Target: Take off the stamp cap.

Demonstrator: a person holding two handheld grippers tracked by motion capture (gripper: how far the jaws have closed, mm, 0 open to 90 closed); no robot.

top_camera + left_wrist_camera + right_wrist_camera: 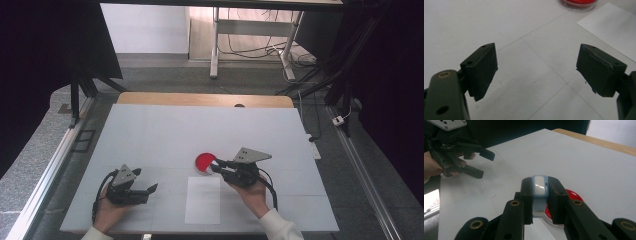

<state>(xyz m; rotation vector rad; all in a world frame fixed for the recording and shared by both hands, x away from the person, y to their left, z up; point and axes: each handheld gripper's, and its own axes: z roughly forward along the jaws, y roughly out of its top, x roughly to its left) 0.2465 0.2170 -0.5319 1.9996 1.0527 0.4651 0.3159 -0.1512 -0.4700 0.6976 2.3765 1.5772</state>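
In the right gripper view, the right gripper (540, 195) is clenching a small pale-blue block with a white glossy face (539, 187), possibly a stamp, though the close, dim view is making that hard to settle; its two black jaws are pressing on the block's flanks, and the block's long axis is running along the jaws, away from the camera. Just beyond and beneath the jaw tips, toward the lower right of that frame, a round red pad in a shallow clear dish (571, 197) is lying on the table, so the held block is hanging directly over its near edge. In the high view the right gripper (216, 164) is sitting at the centre of the frame with its tips touching or just over the dish (203, 162), and a white rectangular sheet of paper (202, 199) is lying just below the dish, its long axis running toward the bottom edge. The left gripper (152, 188), at the lower left, is resting with its jaws released and empty, well apart from the dish; its own view is showing bare white tabletop (529, 75) between the spread jaws. The right hand (252, 192) is clearly the nearer one to both dish and paper.
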